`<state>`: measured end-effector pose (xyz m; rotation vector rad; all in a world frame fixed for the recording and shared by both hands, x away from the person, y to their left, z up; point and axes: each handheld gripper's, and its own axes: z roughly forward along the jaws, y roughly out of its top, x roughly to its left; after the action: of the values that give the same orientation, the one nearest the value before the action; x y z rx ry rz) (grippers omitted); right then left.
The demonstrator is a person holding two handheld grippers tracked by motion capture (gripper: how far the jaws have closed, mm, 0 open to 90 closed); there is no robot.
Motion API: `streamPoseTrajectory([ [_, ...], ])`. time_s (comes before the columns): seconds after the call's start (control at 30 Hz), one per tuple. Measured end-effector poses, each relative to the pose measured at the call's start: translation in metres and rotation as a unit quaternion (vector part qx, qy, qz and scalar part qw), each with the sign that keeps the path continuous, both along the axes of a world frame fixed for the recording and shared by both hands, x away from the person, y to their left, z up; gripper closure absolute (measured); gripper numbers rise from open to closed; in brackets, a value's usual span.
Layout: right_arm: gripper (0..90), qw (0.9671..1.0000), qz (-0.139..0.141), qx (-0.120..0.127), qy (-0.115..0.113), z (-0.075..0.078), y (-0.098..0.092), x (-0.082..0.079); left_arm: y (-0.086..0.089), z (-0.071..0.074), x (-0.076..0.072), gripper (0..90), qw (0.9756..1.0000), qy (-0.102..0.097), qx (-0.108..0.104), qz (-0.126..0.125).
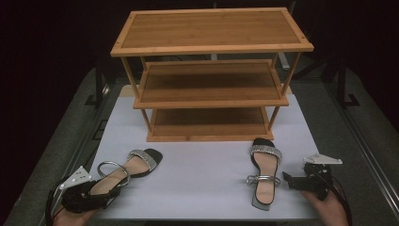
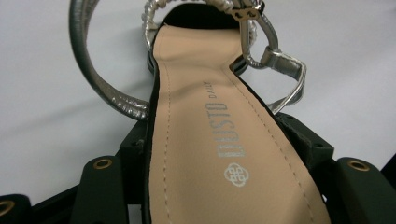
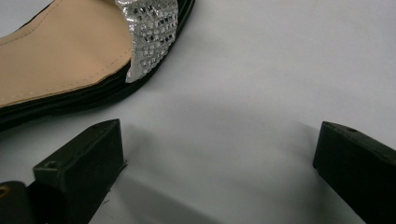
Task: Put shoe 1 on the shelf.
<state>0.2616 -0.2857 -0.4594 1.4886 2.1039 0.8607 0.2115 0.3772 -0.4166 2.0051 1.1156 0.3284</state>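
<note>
left gripper [image 1: 101, 195] clamps the tan-lined, silver-strapped left sandal [image 1: 129, 168] by its heel; right gripper [image 1: 288, 181] gapes beside the right sandal [image 1: 264, 172], wooden rack [image 1: 211, 75] behind.

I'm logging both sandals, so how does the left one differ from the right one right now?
The left sandal lies angled, toe toward the rack, with its heel between the left gripper's jaws. The right sandal lies straighter and free, beside the open right gripper. Both have black soles and silver straps.
</note>
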Motion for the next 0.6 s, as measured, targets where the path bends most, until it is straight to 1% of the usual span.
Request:
streamPoseTrajectory([
  [0.1, 1.1, 1.0, 0.0, 0.0, 0.0, 0.0, 0.0, 0.0, -0.002, 0.002, 0.001, 38.1, 1.0, -0.004, -0.003, -0.003],
  [0.13, 1.1, 1.0, 0.0, 0.0, 0.0, 0.0, 0.0, 0.0, -0.005, 0.004, 0.001, 38.2, 0.9999, -0.01, -0.007, -0.006],
  [0.17, 1.1, 1.0, 0.0, 0.0, 0.0, 0.0, 0.0, 0.0, -0.005, 0.004, 0.001, 38.2, 0.9999, -0.01, -0.007, -0.006],
  [0.2, 1.1, 1.0, 0.0, 0.0, 0.0, 0.0, 0.0, 0.0, -0.007, 0.007, 0.003, 38.2, 0.9997, -0.016, -0.012, -0.01],
  [0.23, 1.1, 1.0, 0.0, 0.0, 0.0, 0.0, 0.0, 0.0, -0.007, 0.007, 0.003, 38.2, 0.9997, -0.016, -0.012, -0.01],
  [0.3, 1.1, 1.0, 0.0, 0.0, 0.0, 0.0, 0.0, 0.0, -0.011, 0.011, 0.006, 38.3, 0.9995, -0.02, -0.019, -0.015],
  [0.33, 1.1, 1.0, 0.0, 0.0, 0.0, 0.0, 0.0, 0.0, -0.015, 0.013, 0.009, 38.3, 0.9991, -0.026, -0.026, -0.019],
  [0.37, 1.1, 1.0, 0.0, 0.0, 0.0, 0.0, 0.0, 0.0, -0.015, 0.013, 0.009, 38.2, 0.9991, -0.026, -0.026, -0.019],
  [0.4, 1.1, 1.0, 0.0, 0.0, 0.0, 0.0, 0.0, 0.0, -0.021, 0.016, 0.013, 38.2, 0.9987, -0.032, -0.03, -0.025],
  [0.47, 1.1, 1.0, 0.0, 0.0, 0.0, 0.0, 0.0, 0.0, -0.031, 0.018, 0.017, 38.2, 0.9981, -0.045, -0.025, -0.034],
  [0.5, 1.1, 1.0, 0.0, 0.0, 0.0, 0.0, 0.0, 0.0, -0.031, 0.018, 0.017, 38.2, 0.9981, -0.045, -0.025, -0.034],
  [0.57, 1.1, 1.0, 0.0, 0.0, 0.0, 0.0, 0.0, 0.0, -0.045, 0.021, 0.025, 38.3, 0.9973, -0.052, -0.026, -0.045],
  [0.6, 1.1, 1.0, 0.0, 0.0, 0.0, 0.0, 0.0, 0.0, -0.045, 0.021, 0.025, 38.3, 0.9973, -0.052, -0.026, -0.045],
])
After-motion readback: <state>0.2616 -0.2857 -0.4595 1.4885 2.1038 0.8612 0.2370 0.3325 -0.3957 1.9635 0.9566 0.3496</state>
